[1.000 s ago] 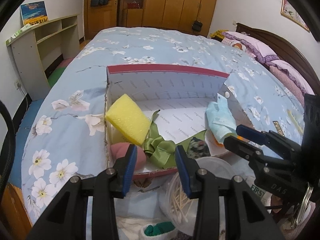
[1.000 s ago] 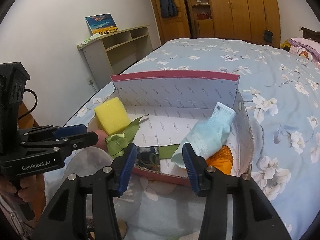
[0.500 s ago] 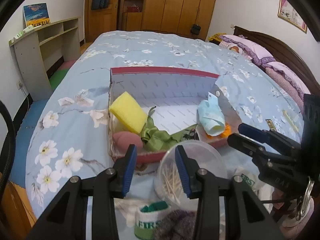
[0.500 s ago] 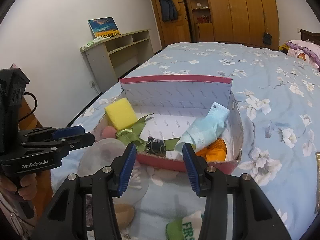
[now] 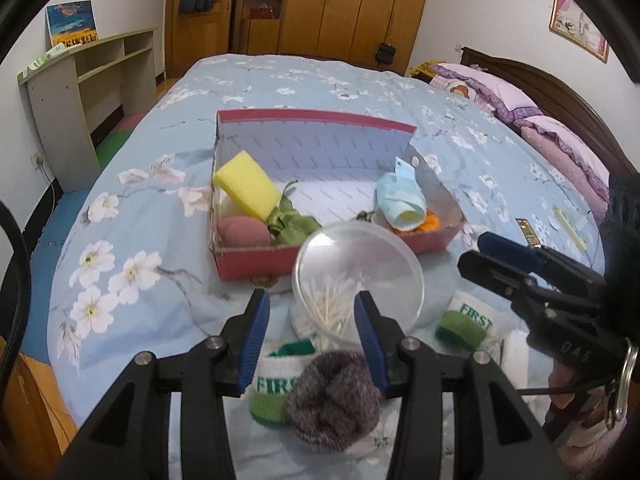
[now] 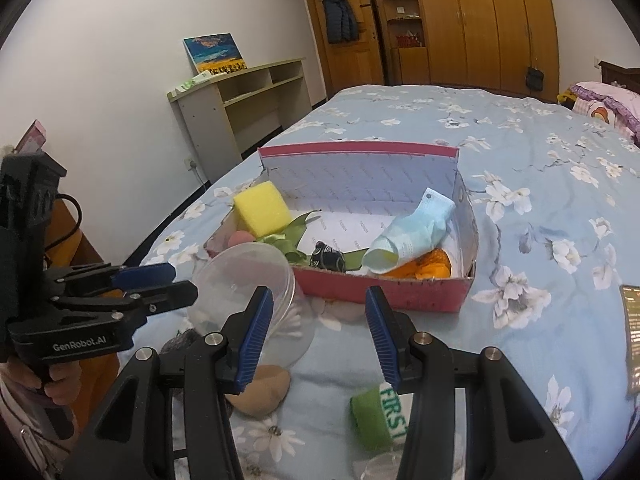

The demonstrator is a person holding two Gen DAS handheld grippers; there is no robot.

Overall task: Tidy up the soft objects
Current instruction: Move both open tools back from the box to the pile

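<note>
Clear tub (image 5: 358, 276) blocks the box's (image 5: 256, 266) near wall and part of the green ribbon (image 5: 294, 226). Grey knit ball (image 5: 332, 398), just under the left tool's fingers, is soft with blur and covers part of a wristband (image 5: 272, 384), lettering cut short. Second wristband (image 6: 378, 414) half behind the right tool's finger. Orange cloth (image 6: 430, 264) mostly under the blue sock (image 6: 412, 234). Dark bundle (image 6: 330, 258) too small to identify. Phone (image 6: 632, 332) cut by the right edge.

Even, soft indoor light, faint shadows on the bedspread (image 5: 168, 288), strong fisheye bending, black vignette at corners, slight softness throughout.
</note>
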